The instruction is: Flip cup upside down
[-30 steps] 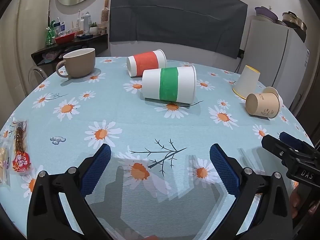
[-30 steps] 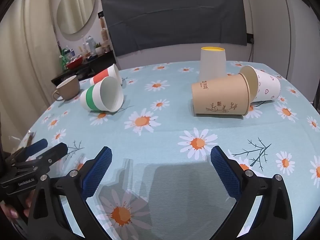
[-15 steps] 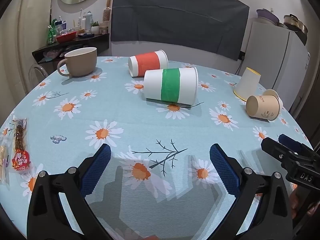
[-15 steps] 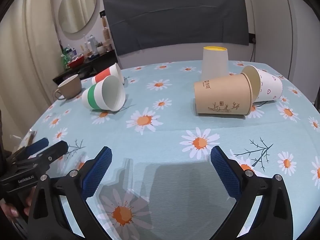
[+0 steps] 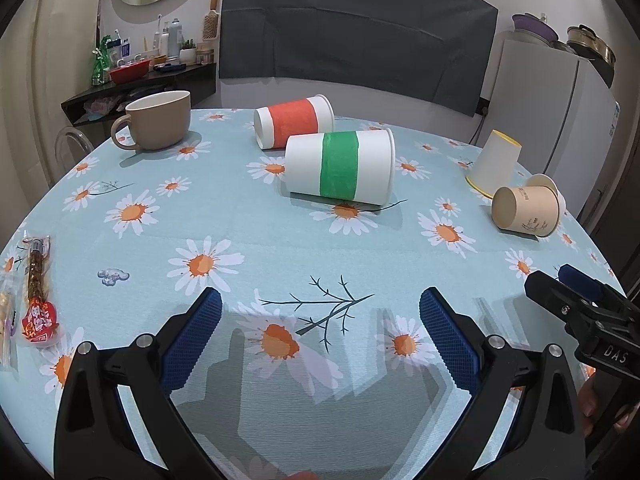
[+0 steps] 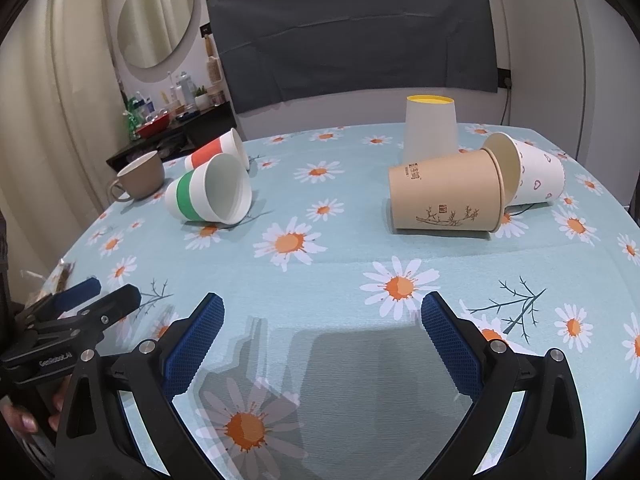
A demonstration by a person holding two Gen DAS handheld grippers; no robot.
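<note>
the left gripper (image 5: 320,320) hovers low over the daisy tablecloth (image 5: 240,224), jaws spread wide, nothing between them. the right gripper (image 6: 322,324) is just as wide and empty. five paper cups and one mug (image 5: 158,125) sit ahead. straight out from the left gripper lies the green-band cup (image 5: 340,166) on its side, white with one green stripe, the red-band cup (image 5: 294,121) just behind it. ahead of the right gripper the brown cup (image 6: 444,196) lies on its side, touching the heart-print cup (image 6: 536,174); the yellow-rimmed cup (image 6: 430,130) stands behind, already upside down.
</note>
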